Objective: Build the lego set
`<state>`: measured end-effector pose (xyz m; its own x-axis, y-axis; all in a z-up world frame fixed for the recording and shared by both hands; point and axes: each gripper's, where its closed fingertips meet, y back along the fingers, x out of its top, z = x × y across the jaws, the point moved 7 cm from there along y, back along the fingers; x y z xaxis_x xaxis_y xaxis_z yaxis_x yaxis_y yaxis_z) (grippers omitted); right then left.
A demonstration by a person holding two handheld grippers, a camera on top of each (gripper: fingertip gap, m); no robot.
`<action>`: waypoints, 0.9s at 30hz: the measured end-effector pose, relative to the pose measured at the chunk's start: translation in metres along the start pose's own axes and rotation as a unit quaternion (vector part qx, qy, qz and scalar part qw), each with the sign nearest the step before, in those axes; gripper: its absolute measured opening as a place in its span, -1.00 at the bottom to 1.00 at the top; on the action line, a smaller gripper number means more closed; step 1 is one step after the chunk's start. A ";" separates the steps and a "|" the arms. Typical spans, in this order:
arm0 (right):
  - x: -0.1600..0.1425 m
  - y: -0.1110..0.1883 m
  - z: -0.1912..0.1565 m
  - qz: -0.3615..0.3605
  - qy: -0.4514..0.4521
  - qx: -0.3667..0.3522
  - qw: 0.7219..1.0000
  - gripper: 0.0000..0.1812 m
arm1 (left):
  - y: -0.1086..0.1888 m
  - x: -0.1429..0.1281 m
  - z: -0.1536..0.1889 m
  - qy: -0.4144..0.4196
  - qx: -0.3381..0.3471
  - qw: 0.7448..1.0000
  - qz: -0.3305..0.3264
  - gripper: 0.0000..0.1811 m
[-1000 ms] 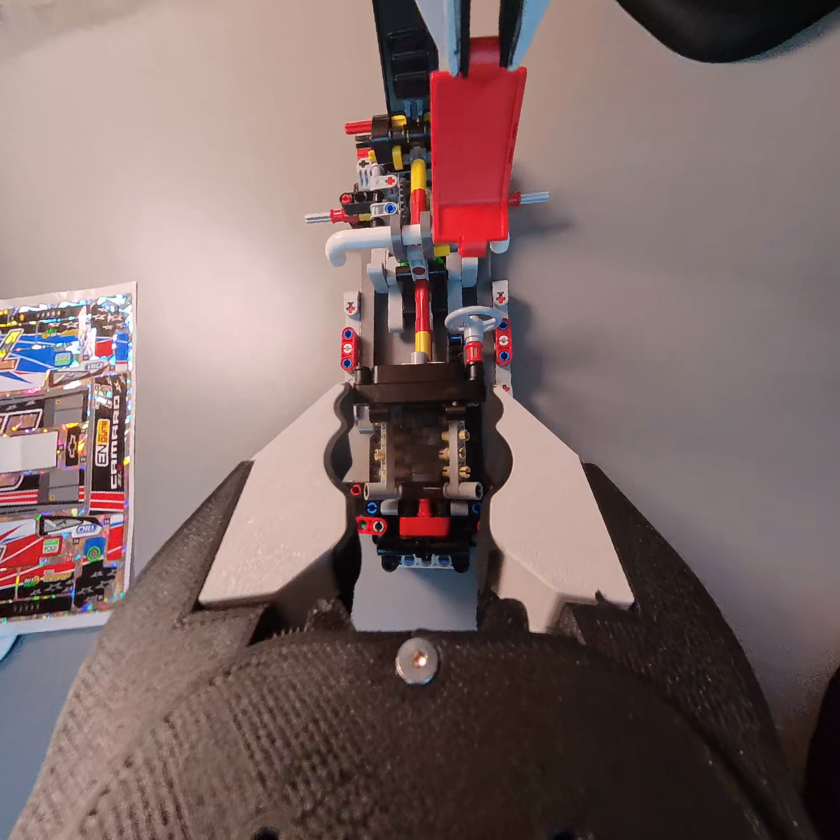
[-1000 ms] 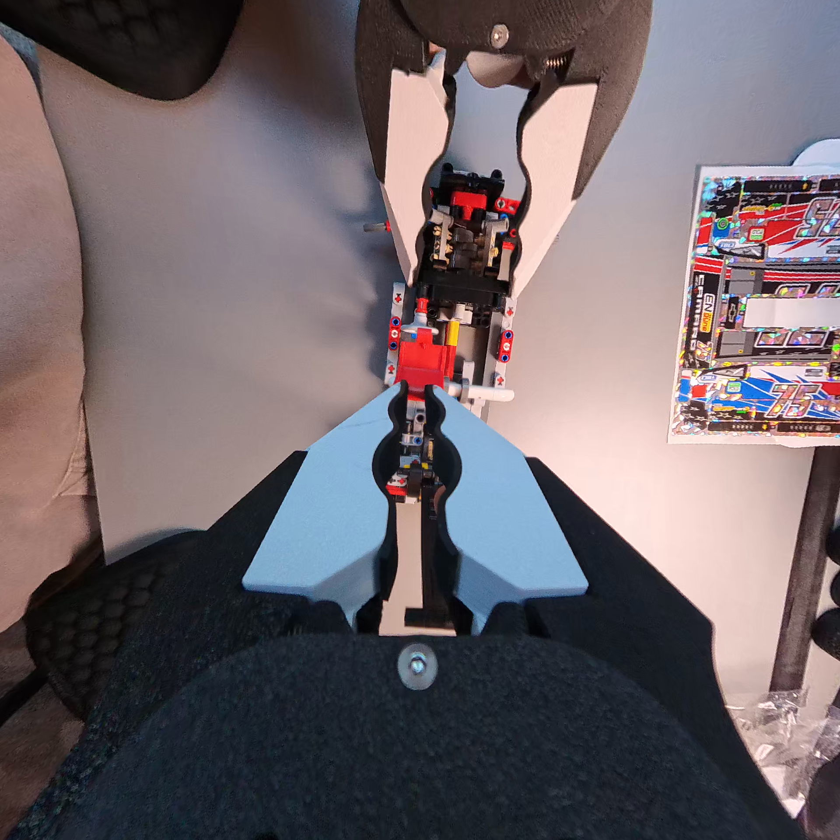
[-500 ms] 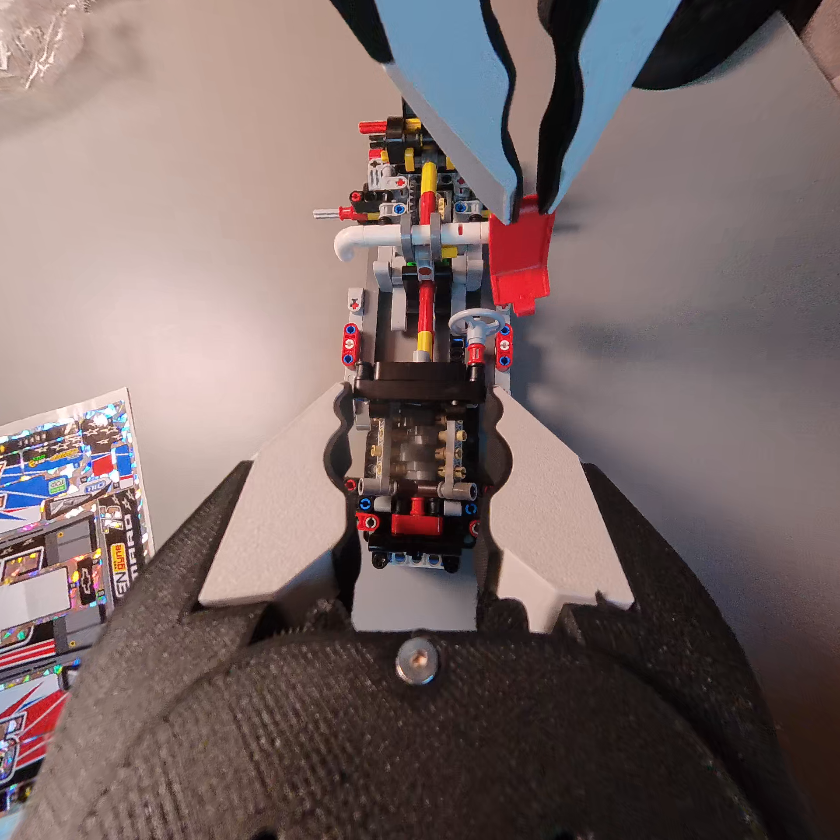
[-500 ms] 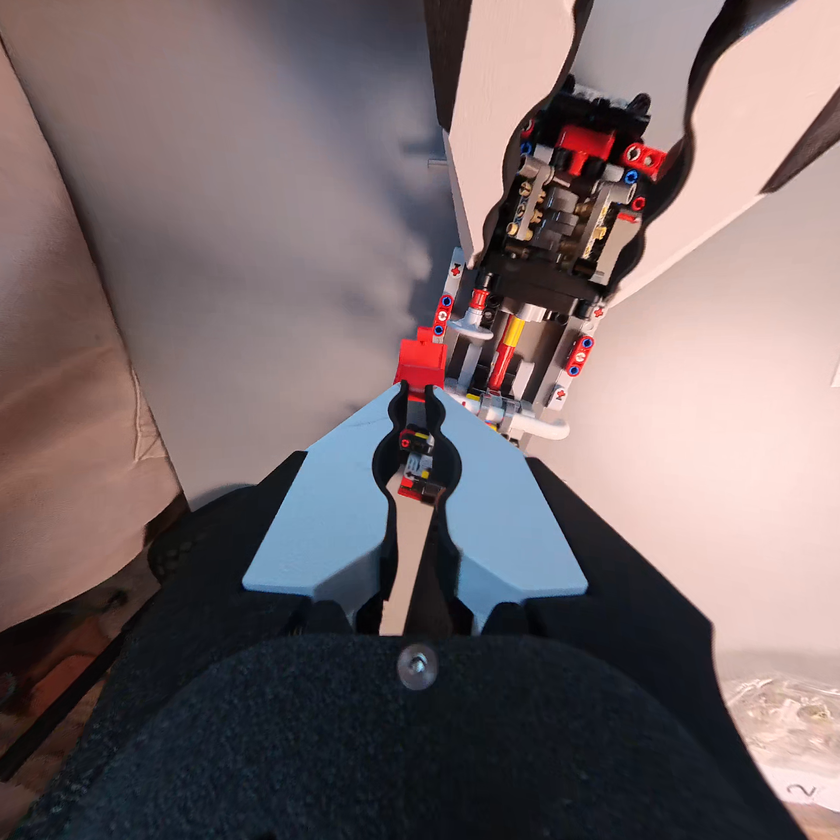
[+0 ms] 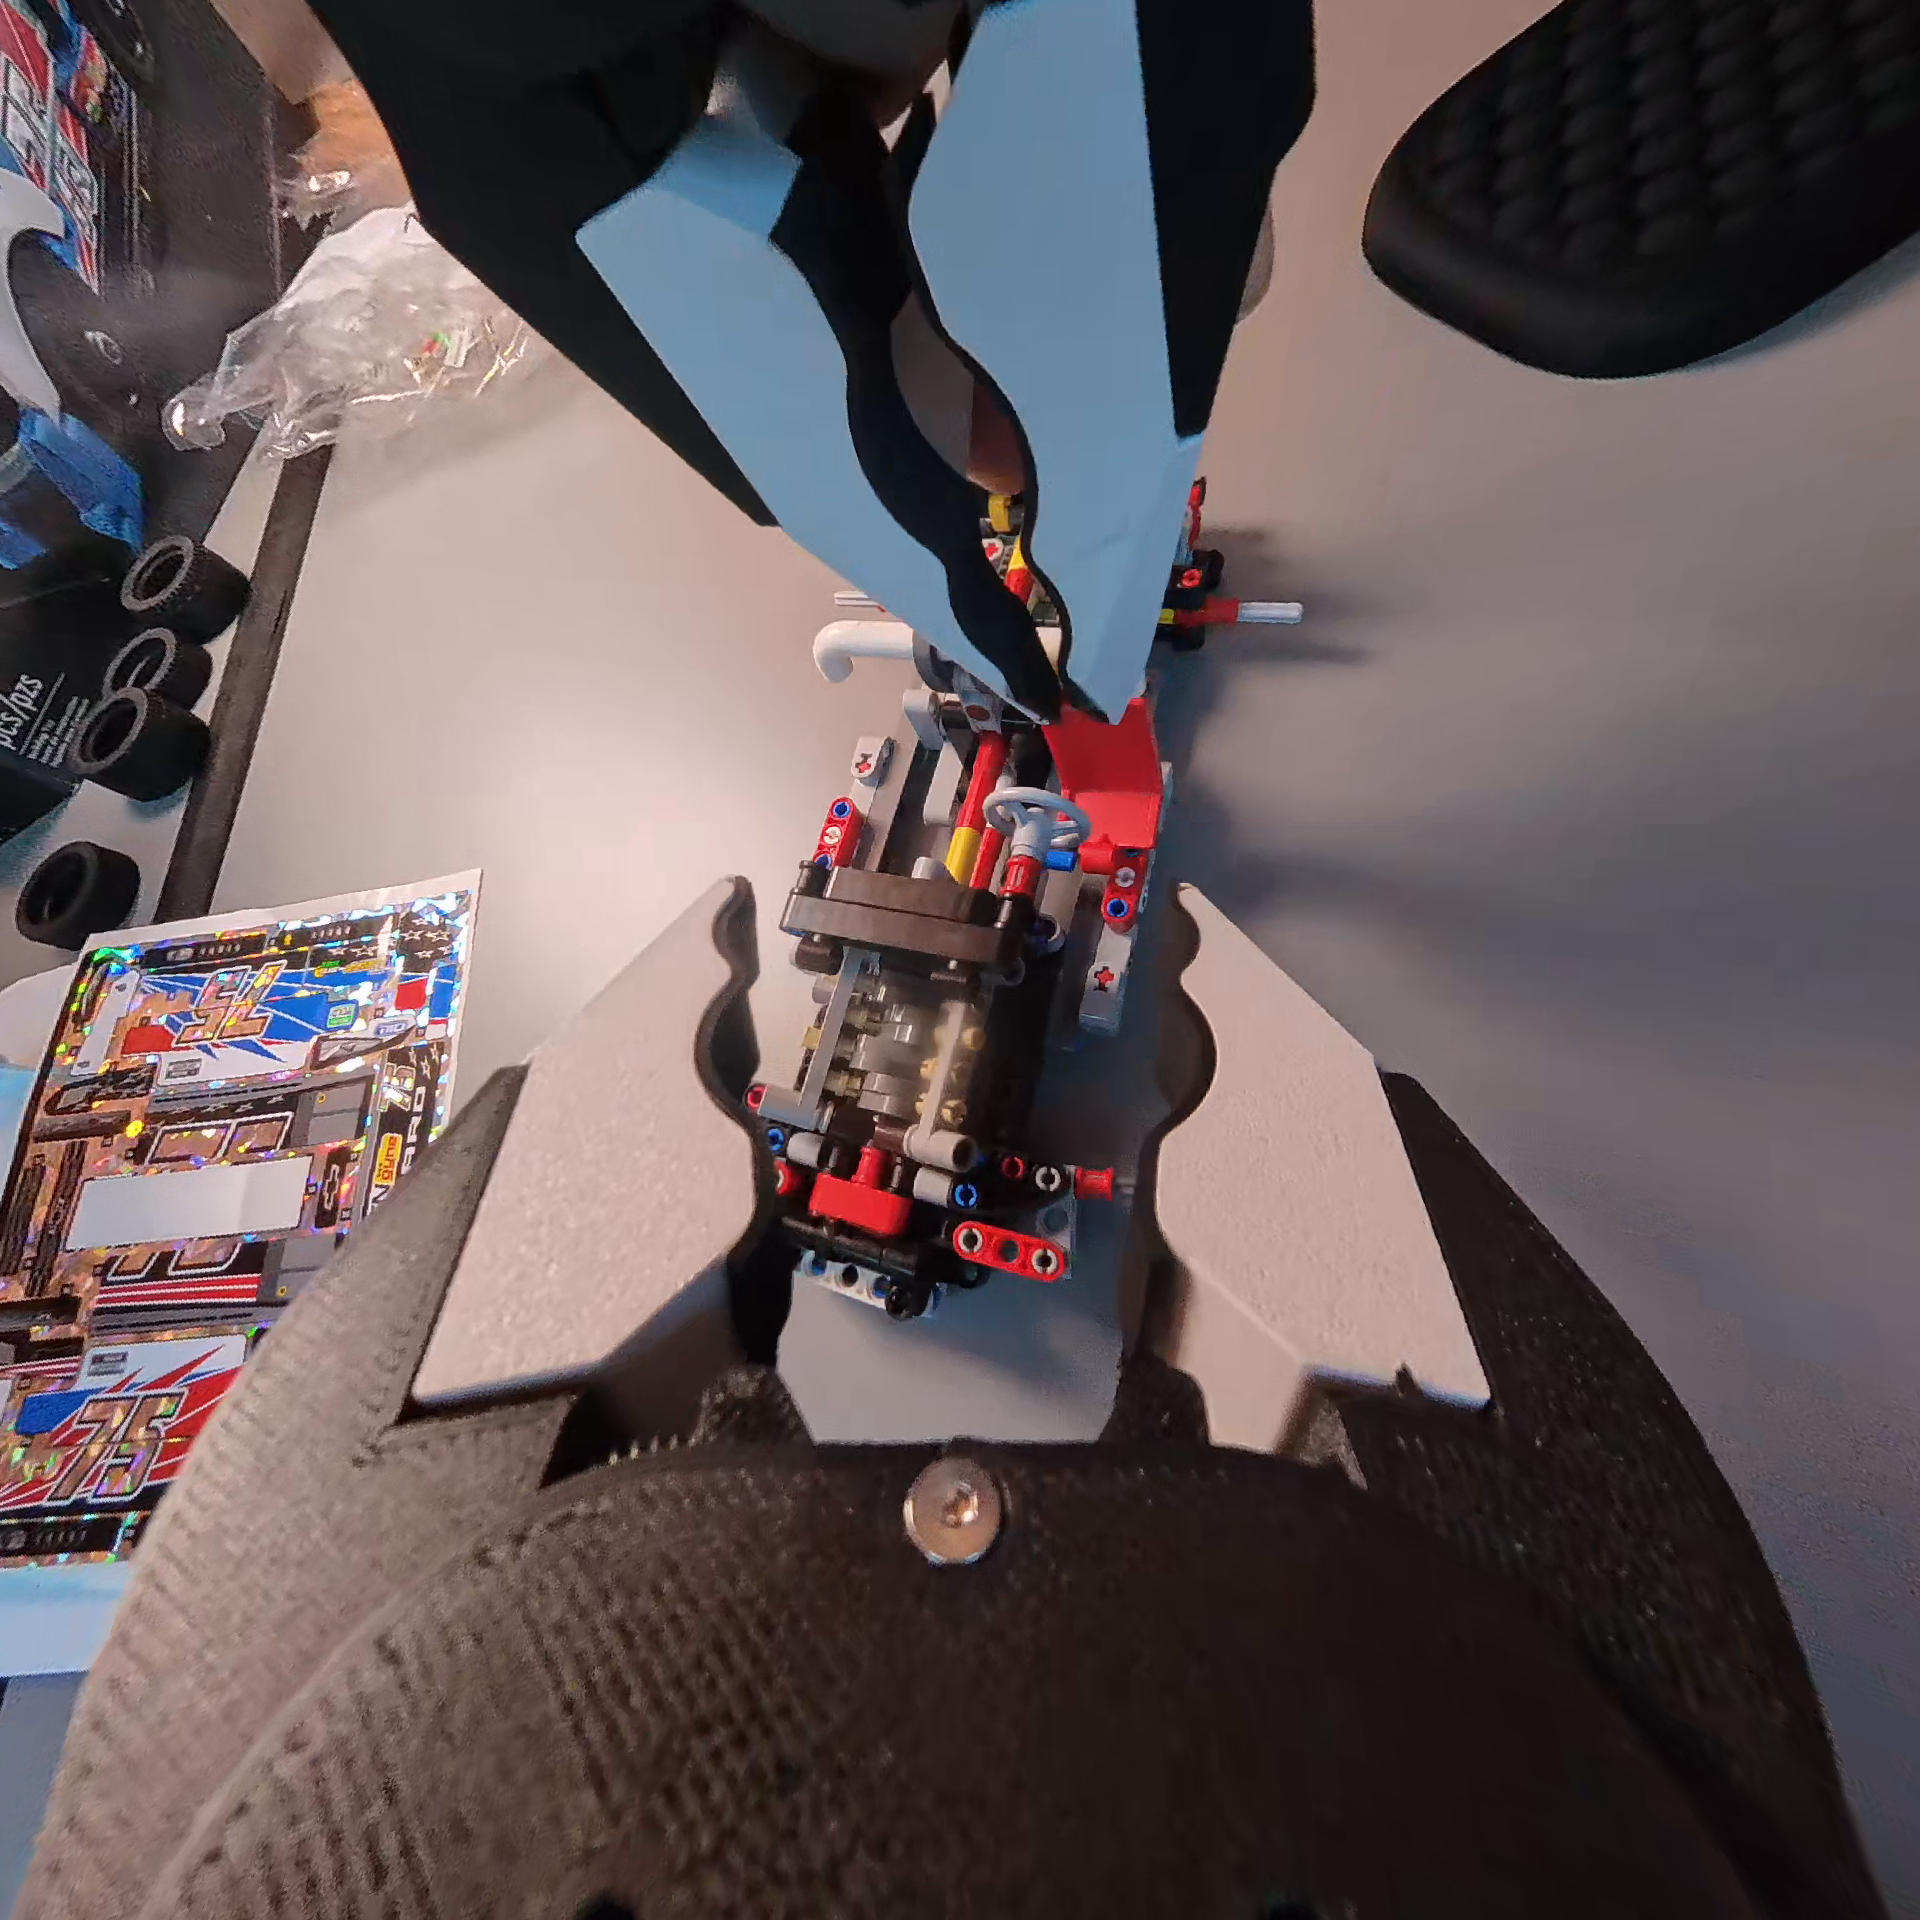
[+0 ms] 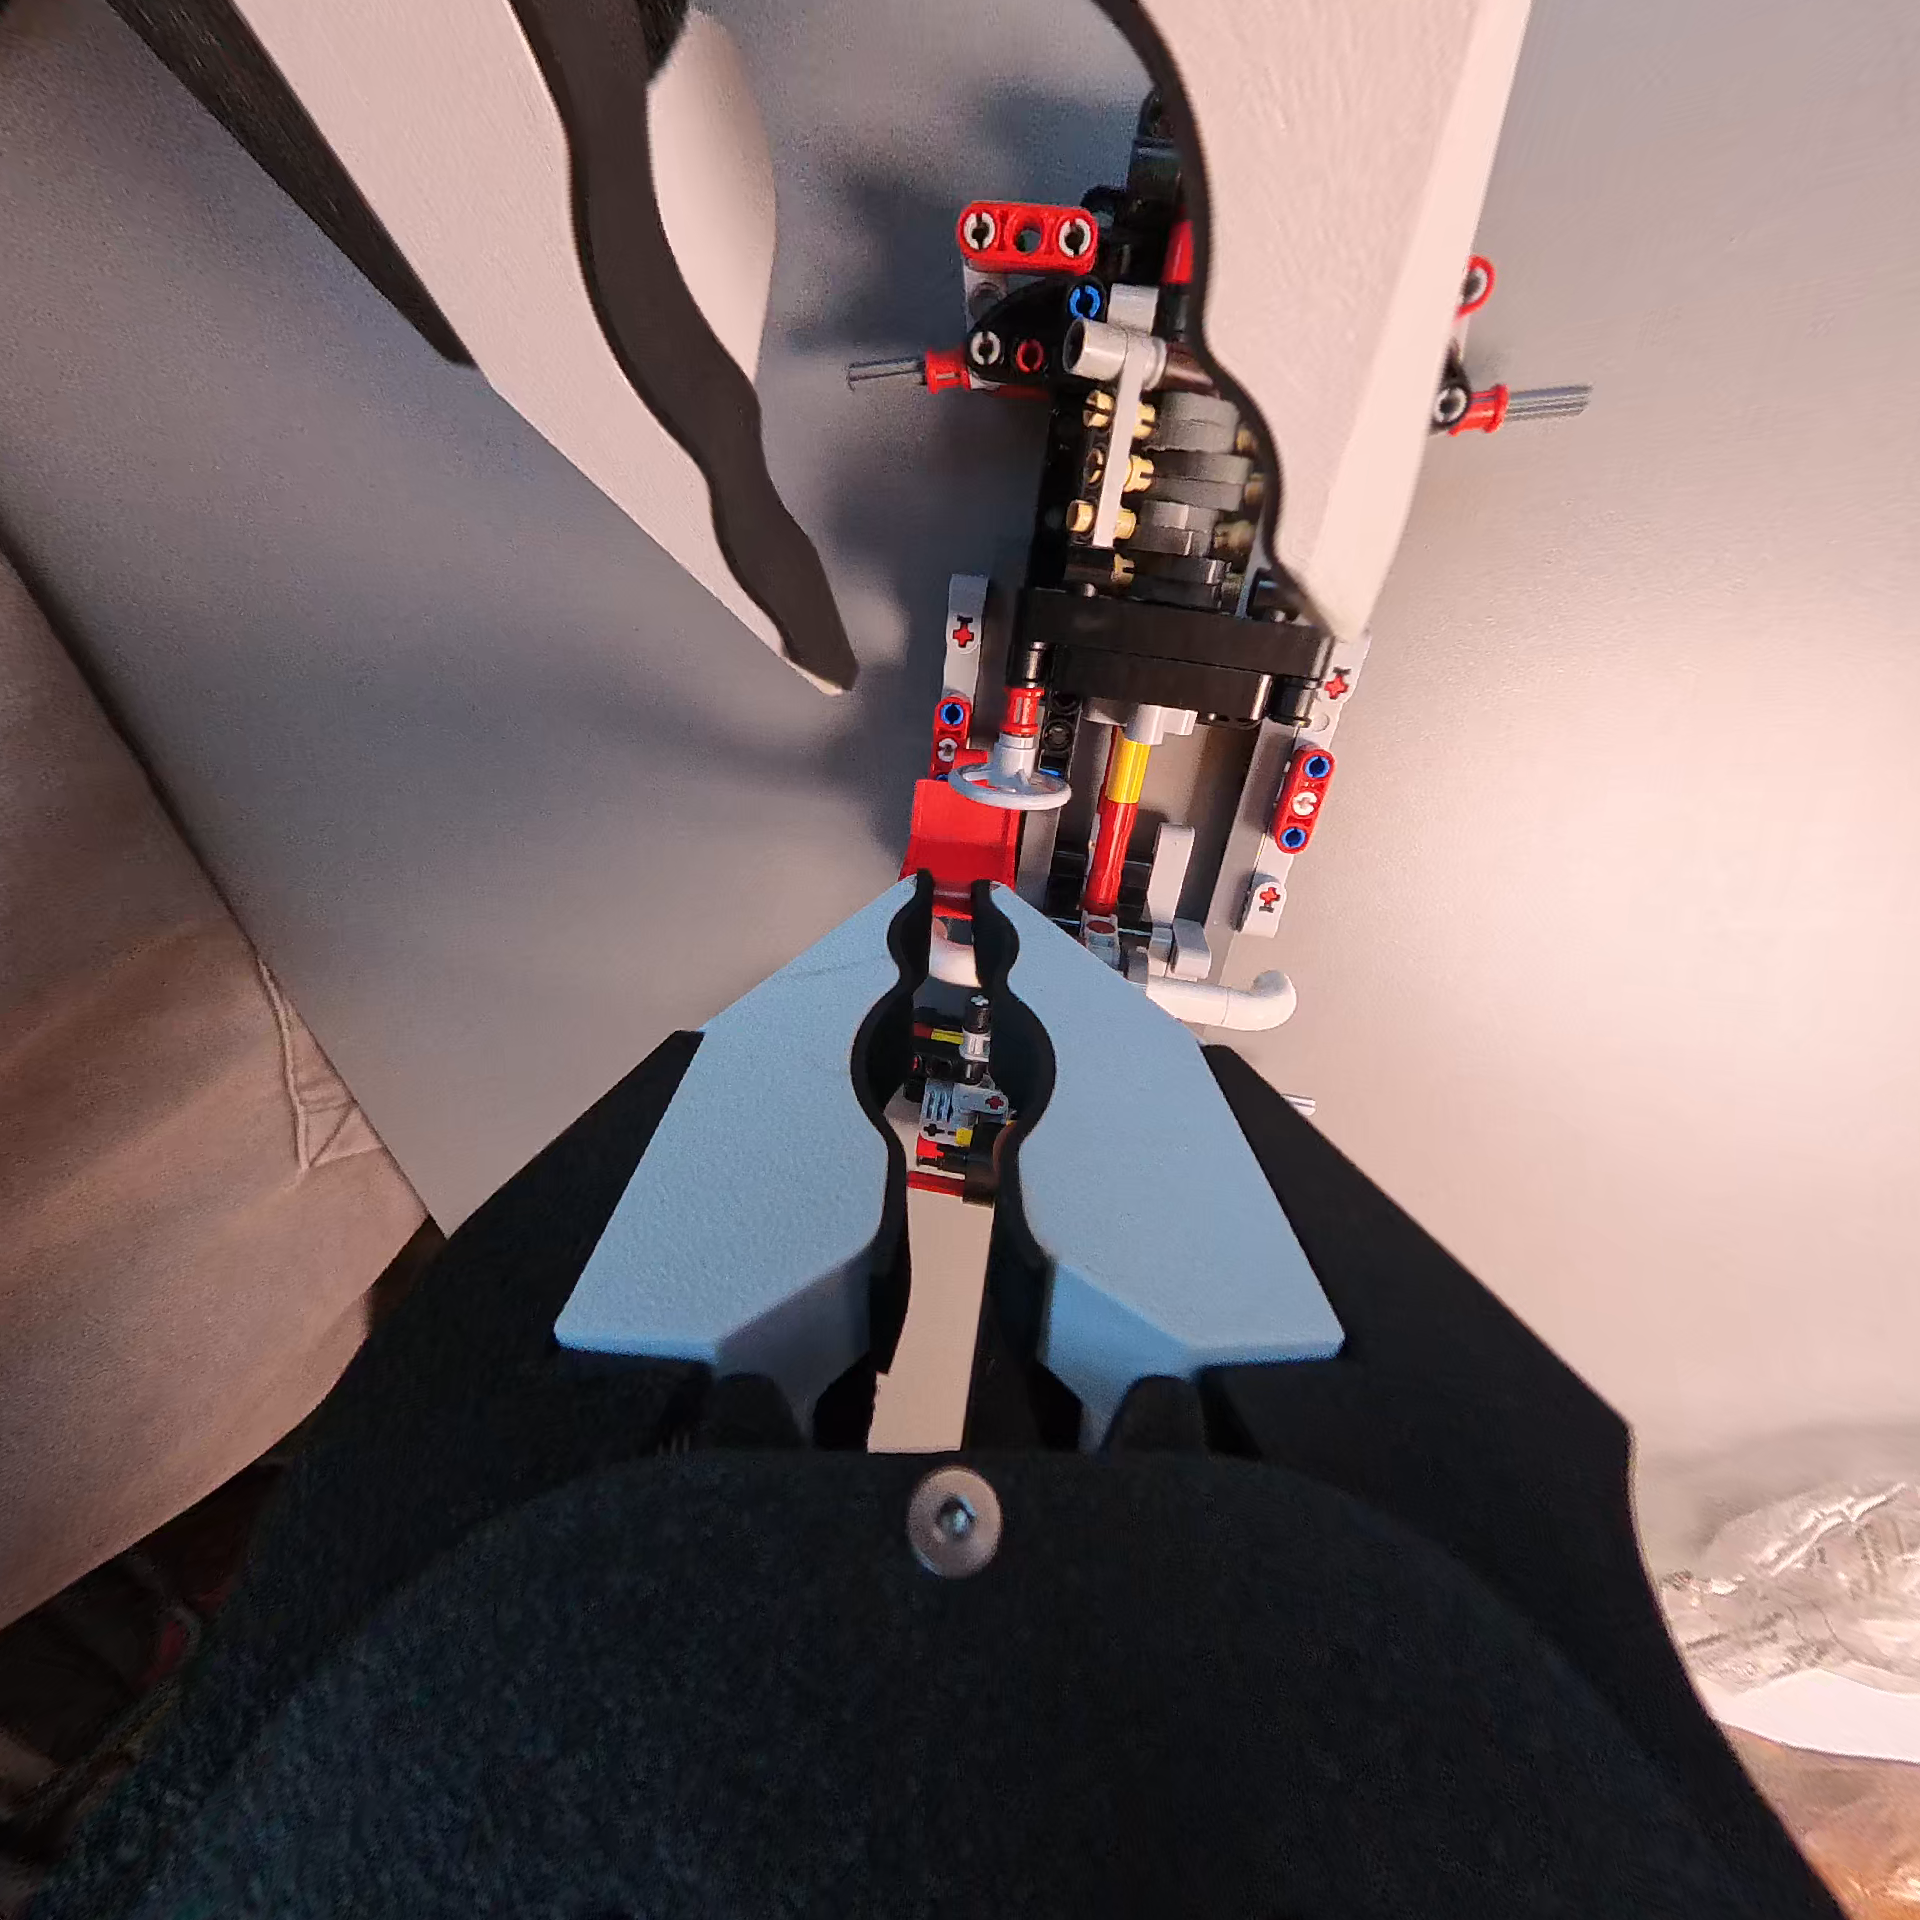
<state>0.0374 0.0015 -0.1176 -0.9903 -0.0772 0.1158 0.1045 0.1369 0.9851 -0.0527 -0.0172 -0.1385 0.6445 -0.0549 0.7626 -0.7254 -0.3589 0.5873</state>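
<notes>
The Lego car chassis [image 5: 935, 987] sits mid-frame on the grey table [image 5: 1558, 831]. The left gripper [image 5: 961, 1039] is wide open around its engine end, maybe touching on one side. The right gripper [image 6: 948, 904] is pinched on the red seat [image 6: 961, 831] beside the steering wheel [image 6: 1013, 784]. It's light, stiff plastic with snap-fit joints that could pop, so I'd brace the frame's side beams.

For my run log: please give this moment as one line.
left gripper: open around chassis | right gripper: shut on red seat | table

Both wrist cams close, facing each other, sharing lego chassis [image 5: 935, 1039].
</notes>
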 end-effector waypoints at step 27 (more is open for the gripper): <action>-0.004 0.004 0.006 0.074 -0.029 -0.017 0.997 -0.95 | -0.044 0.007 -0.002 -0.072 -0.099 0.983 -0.138 -0.46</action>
<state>0.0417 0.0084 -0.1145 -0.9675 -0.0007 0.2527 0.2511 0.1089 0.9618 -0.0167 -0.0003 -0.1581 0.8409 -0.1170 0.5284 -0.5412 -0.1908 0.8190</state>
